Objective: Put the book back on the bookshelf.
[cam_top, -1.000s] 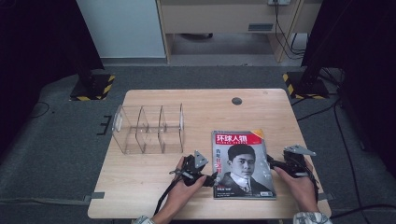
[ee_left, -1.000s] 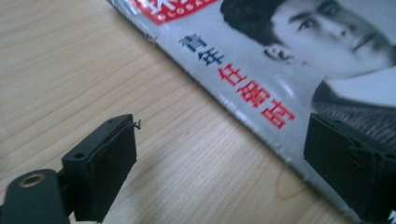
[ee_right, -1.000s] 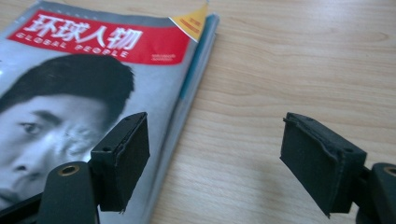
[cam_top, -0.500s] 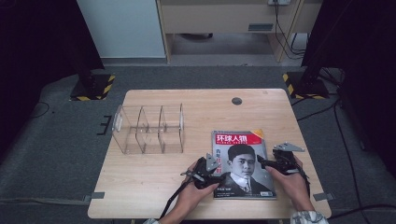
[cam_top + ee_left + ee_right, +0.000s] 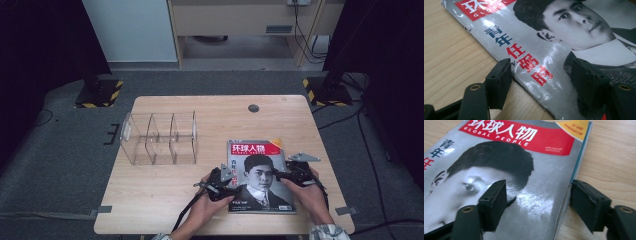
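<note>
A magazine (image 5: 259,175) with a red title band and a black-and-white portrait lies flat on the wooden table (image 5: 175,200), near its front right. My left gripper (image 5: 226,182) is open at the magazine's left edge (image 5: 499,57); one jaw stands on the wood, the other over the cover. My right gripper (image 5: 286,175) is open at the right edge (image 5: 571,185), one jaw over the cover and one over the table. Neither holds anything. A hand grips each tool.
A clear acrylic organizer (image 5: 159,138) with three compartments stands left of the magazine. A small dark round hole (image 5: 253,108) sits near the table's far edge. Bare wood lies between organizer and front edge.
Both grippers have moved inward over the last second, the left one rightward and the right one leftward, until their jaws straddle the magazine's two side edges. The magazine has not moved.
</note>
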